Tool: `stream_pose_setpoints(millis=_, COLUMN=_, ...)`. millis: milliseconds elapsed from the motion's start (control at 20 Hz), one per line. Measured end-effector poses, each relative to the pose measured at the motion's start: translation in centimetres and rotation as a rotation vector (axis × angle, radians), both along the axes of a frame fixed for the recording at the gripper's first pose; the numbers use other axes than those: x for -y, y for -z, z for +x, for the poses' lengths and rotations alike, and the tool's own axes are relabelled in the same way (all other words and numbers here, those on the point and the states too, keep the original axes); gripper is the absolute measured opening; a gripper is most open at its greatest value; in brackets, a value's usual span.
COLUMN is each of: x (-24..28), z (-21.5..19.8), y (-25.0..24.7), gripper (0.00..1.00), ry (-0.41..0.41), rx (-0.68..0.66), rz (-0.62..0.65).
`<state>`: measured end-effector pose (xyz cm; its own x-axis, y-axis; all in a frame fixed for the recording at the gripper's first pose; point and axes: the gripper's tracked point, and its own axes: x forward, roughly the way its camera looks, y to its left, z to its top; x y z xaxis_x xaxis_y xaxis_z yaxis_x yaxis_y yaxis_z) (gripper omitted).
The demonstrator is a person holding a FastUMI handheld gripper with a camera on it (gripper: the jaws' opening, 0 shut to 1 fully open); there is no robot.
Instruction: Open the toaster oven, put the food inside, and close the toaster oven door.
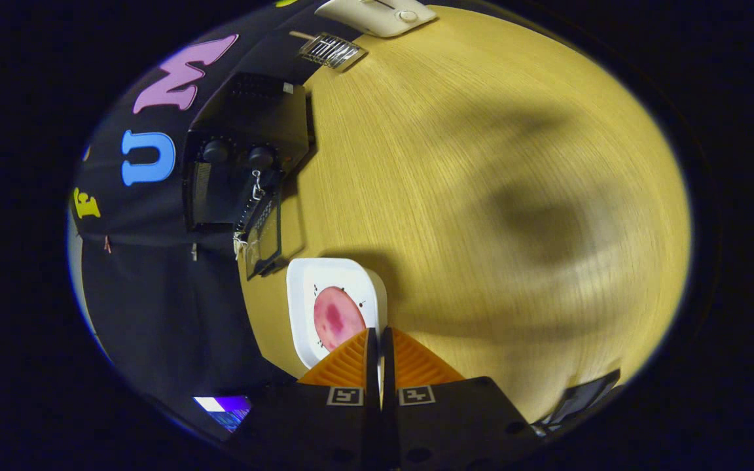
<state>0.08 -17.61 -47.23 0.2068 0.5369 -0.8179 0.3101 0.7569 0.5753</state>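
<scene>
The food is a round pink slice with a darker red middle, lying on a white square plate just ahead of the gripper — its fingers pressed together, pinching nothing. Beyond the plate stands the black oven on the wooden table — its door hangs open.

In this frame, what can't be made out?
- Gripper: fingers close together over the white plate's edge; whether they pinch it is hidden by the fingers.
- Pink food: type unclear, near side covered by the fingers.
- Toaster oven: interior too dark; door looks ajar.
</scene>
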Motion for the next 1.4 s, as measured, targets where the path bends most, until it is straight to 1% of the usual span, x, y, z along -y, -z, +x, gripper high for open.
stream_pose_setpoints(millis=100, x=-1.5, z=-0.2, y=-1.5, gripper=0.05, ry=0.086, rx=0.016, rz=0.029)
stream_pose_setpoints(millis=300, x=-5.3, z=0.4, y=-4.0, gripper=0.05, ry=0.242, rx=0.063, rz=0.043)
stream_pose_setpoints(millis=450, x=-8.8, z=1.1, y=-5.8, gripper=0.05, ry=0.401, rx=0.068, rz=0.087)
stream_pose_setpoints(millis=550, x=-11.6, z=2.3, y=-6.3, gripper=0.05, ry=0.463, rx=0.084, rz=0.110)
stream_pose_setpoints(millis=650, x=-13.9, z=3.7, y=-6.2, gripper=0.05, ry=0.524, rx=0.092, rz=0.105)
stream_pose_setpoints(millis=800, x=-16.5, z=5.9, y=-5.6, gripper=0.05, ry=0.644, rx=0.073, rz=0.109)
stream_pose_setpoints(millis=900, x=-18.1, z=7.4, y=-4.6, gripper=0.05, ry=0.700, rx=0.066, rz=0.089)
stream_pose_setpoints(millis=1050, x=-19.4, z=10.2, y=-3.3, gripper=0.05, ry=0.803, rx=0.091, rz=0.047)
stream_pose_setpoints(millis=1250, x=-21.5, z=13.3, y=-1.0, gripper=0.05, ry=0.936, rx=0.066, rz=0.028)
stream_pose_setpoints(millis=1400, x=-22.7, z=15.8, y=0.2, gripper=0.05, ry=1.020, rx=0.079, rz=0.019)
